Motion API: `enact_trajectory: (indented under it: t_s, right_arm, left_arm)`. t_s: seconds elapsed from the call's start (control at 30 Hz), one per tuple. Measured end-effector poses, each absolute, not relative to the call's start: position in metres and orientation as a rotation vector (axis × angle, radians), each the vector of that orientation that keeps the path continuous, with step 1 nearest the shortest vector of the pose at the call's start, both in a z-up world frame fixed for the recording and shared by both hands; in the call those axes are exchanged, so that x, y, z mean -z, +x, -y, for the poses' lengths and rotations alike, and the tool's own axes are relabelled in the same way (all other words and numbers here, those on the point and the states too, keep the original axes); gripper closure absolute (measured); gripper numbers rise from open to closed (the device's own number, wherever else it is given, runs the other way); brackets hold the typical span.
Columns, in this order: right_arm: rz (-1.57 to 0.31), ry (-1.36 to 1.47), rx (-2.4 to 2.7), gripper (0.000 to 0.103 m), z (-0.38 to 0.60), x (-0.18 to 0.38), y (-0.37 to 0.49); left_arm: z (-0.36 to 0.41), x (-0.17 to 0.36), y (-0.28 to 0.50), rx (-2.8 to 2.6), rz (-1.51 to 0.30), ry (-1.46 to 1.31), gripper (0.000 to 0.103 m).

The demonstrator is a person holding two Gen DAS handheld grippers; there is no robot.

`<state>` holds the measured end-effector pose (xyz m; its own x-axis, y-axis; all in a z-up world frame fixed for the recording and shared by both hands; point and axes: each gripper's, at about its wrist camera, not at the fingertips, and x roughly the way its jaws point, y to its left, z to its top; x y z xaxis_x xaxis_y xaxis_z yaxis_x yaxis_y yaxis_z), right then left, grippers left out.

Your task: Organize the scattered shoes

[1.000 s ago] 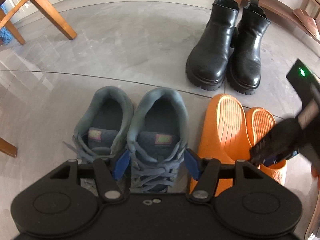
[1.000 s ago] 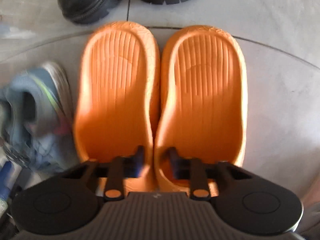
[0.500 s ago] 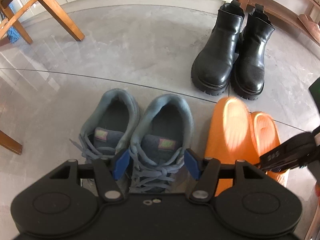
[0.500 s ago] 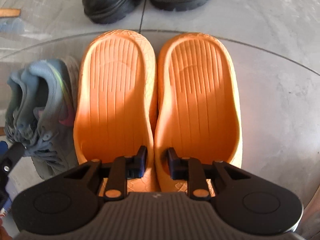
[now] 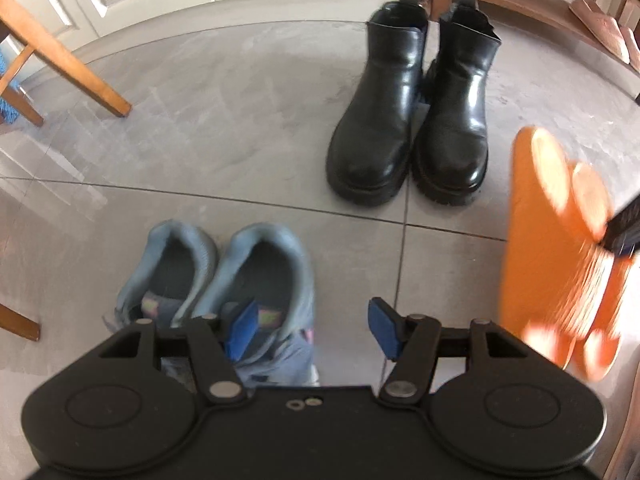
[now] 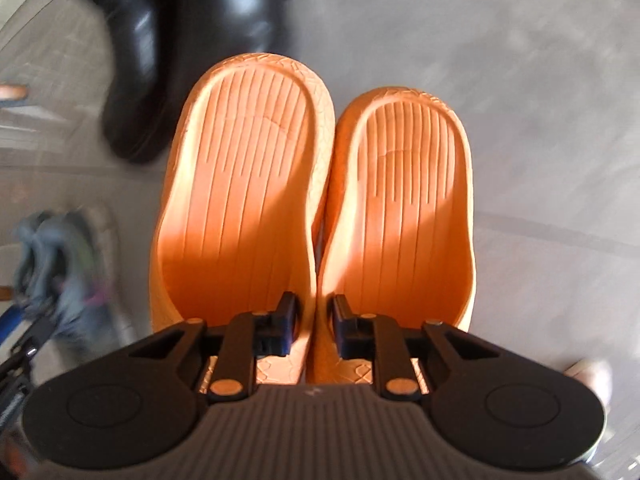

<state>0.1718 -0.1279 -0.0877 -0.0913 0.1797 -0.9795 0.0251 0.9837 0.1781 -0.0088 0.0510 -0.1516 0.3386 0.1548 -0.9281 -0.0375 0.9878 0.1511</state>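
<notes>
My right gripper point(image 6: 314, 330) is shut on the inner walls of the two orange slippers point(image 6: 248, 200), pinching them together and holding the pair above the floor. The pair shows blurred at the right edge of the left wrist view point(image 5: 560, 248). My left gripper point(image 5: 312, 330) is open and empty, above the floor just right of the grey-blue sneakers point(image 5: 224, 276), which stand side by side. A pair of black boots point(image 5: 412, 120) stands upright farther back; it also shows in the right wrist view point(image 6: 180, 40).
Grey tiled floor point(image 5: 200, 140). Wooden chair legs point(image 5: 68, 60) stand at the left. A wooden shoe rack point(image 5: 540, 4) with a brownish pair on its shelf is at the back right. White doors run along the back wall.
My right gripper has lifted the orange slippers off the floor toward the boots. My left gripper has drawn back and shifted right, off the right sneaker it straddled.
</notes>
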Motion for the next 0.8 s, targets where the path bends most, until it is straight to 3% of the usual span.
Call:
enact_trajectory:
  t_s: [0.17, 0.27, 0.33, 0.5, 0.57, 0.6, 0.63, 0.8]
  right_arm:
    - [-1.57, 0.091, -0.024, 0.083, 0.207, 0.089, 0.242]
    - [-1.529, 0.097, -0.006, 0.089, 0.246, 0.09, 0.286]
    - [-1.503, 0.104, 0.003, 0.1, 0.272, 0.091, 0.317]
    - [-1.57, 0.079, -0.092, 0.092, 0.292, 0.089, 0.364]
    - [-1.551, 0.085, -0.149, 0.067, 0.293, 0.077, 0.348]
    - [-1.55, 0.069, -0.168, 0.031, 0.292, 0.072, 0.341]
    - [-1.55, 0.057, -0.193, 0.014, 0.291, 0.067, 0.336]
    - [-1.33, 0.068, -0.456, 0.014, 0.304, 0.043, 0.272]
  left_arm:
    - [-0.01, 0.146, 0.018, -0.115, -1.215, 0.162, 0.042]
    - [0.02, 0.139, 0.044, -0.111, -1.207, 0.204, 0.042]
    - [0.04, 0.134, 0.06, -0.127, -1.203, 0.232, 0.042]
    - [0.084, 0.116, 0.094, -0.148, -1.224, 0.217, 0.042]
    - [0.106, 0.11, 0.107, -0.117, -1.241, 0.189, 0.042]
    - [0.117, 0.108, 0.113, -0.098, -1.242, 0.192, 0.042]
    - [0.126, 0.109, 0.119, -0.084, -1.235, 0.208, 0.042]
    - [0.187, 0.144, 0.146, 0.032, -1.176, 0.351, 0.042]
